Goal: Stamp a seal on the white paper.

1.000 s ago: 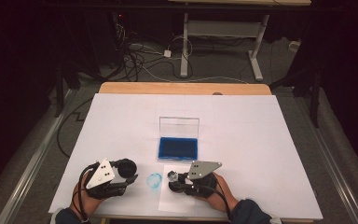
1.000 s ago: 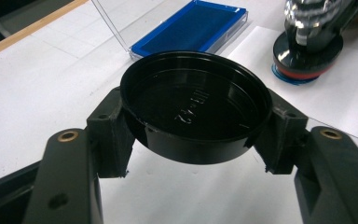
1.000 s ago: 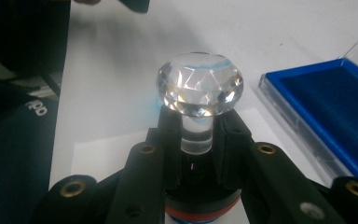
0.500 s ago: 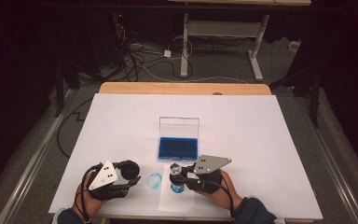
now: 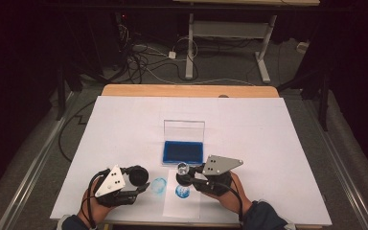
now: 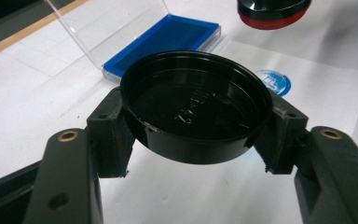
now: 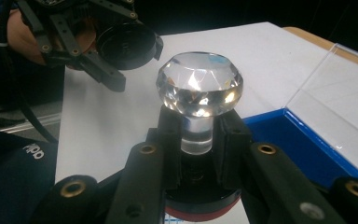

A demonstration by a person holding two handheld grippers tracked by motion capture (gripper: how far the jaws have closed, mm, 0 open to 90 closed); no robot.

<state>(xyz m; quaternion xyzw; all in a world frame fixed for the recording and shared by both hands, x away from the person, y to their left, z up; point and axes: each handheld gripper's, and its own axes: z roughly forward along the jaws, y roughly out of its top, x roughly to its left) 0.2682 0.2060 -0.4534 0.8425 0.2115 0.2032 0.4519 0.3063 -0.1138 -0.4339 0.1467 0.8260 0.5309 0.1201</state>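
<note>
The blue ink pad (image 5: 182,152) sits open mid-table, just behind your stamp (image 5: 183,173). Your right gripper (image 5: 188,178) grasps that clear-knobbed stamp above its blue print (image 5: 182,191); your left gripper (image 5: 141,184) clenches the black cap (image 6: 195,105).

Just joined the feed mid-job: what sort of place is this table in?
Probably a lab or workshop recording bay: a white-covered table, loose cables on the grey floor, and a metal-legged workbench frame behind, all in a dark room.

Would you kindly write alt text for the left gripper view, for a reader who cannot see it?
The left tongs grip a round black cap, hollow side up, over white paper. Beyond lie an open blue ink pad with a clear lid, a round blue stamp print, and the red-rimmed base of a stamp hanging above.
</note>
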